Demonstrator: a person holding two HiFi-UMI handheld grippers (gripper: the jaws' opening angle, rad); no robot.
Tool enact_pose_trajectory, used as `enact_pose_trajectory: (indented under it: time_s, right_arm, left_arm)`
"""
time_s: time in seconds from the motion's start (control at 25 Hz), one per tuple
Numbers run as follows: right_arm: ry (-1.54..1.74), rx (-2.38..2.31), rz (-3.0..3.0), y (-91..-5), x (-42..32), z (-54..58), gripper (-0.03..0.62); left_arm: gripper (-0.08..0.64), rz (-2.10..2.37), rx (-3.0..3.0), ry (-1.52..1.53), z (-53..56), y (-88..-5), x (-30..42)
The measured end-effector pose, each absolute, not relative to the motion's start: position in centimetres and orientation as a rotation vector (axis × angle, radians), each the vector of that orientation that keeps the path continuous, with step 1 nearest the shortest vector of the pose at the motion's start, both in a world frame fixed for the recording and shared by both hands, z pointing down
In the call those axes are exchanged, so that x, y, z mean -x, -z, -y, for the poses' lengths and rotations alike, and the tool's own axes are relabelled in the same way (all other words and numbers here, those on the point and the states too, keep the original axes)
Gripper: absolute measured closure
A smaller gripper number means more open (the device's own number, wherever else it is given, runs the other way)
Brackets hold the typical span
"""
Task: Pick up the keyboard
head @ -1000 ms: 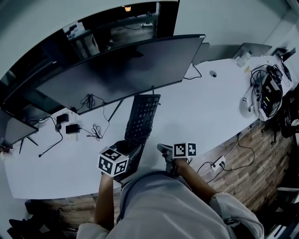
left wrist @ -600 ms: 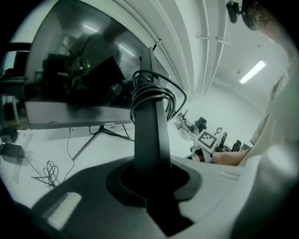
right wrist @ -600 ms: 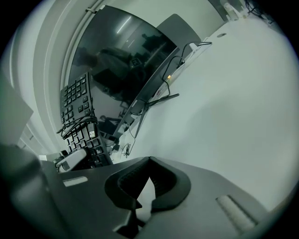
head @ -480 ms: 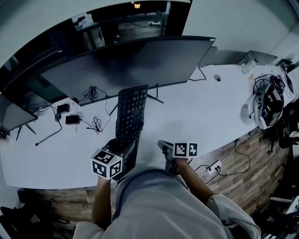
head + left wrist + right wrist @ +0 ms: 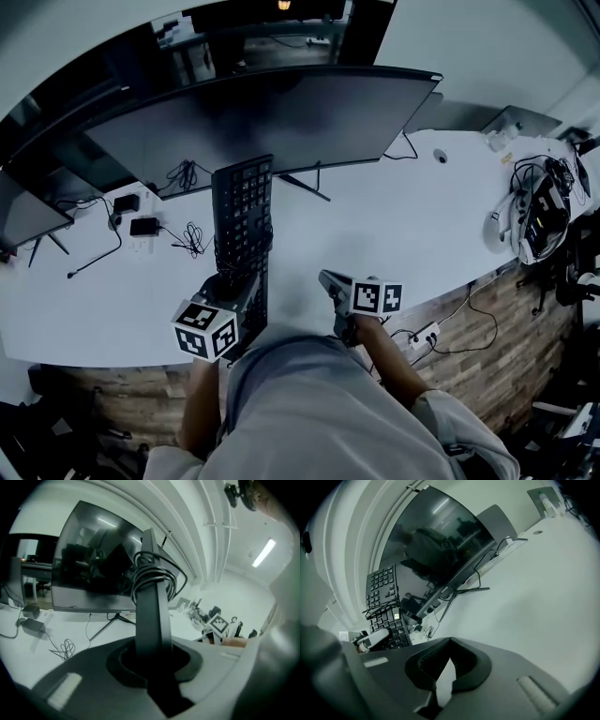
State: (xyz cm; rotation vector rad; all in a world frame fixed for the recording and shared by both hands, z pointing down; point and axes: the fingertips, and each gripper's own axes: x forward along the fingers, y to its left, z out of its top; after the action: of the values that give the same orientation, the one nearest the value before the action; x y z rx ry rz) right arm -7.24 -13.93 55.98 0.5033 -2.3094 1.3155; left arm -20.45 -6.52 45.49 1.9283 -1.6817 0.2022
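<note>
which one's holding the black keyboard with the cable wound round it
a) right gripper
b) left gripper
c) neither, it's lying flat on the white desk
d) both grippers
B: in the left gripper view the black keyboard stands clamped between the jaws of the left gripper, lifted off the white desk, while the right gripper has nothing between its jaws.
</note>
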Motion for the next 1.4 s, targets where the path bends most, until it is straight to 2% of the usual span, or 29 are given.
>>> enact_pose_trajectory:
  time_s: [1.4]
  right_arm:
    - [-0.862, -0.471, 2.633, -45.6, 7.2, 19.6, 0.597]
  left_arm:
    - [0.56, 2.012, -1.661, -0.058, 1.3, -43.7, 25.0]
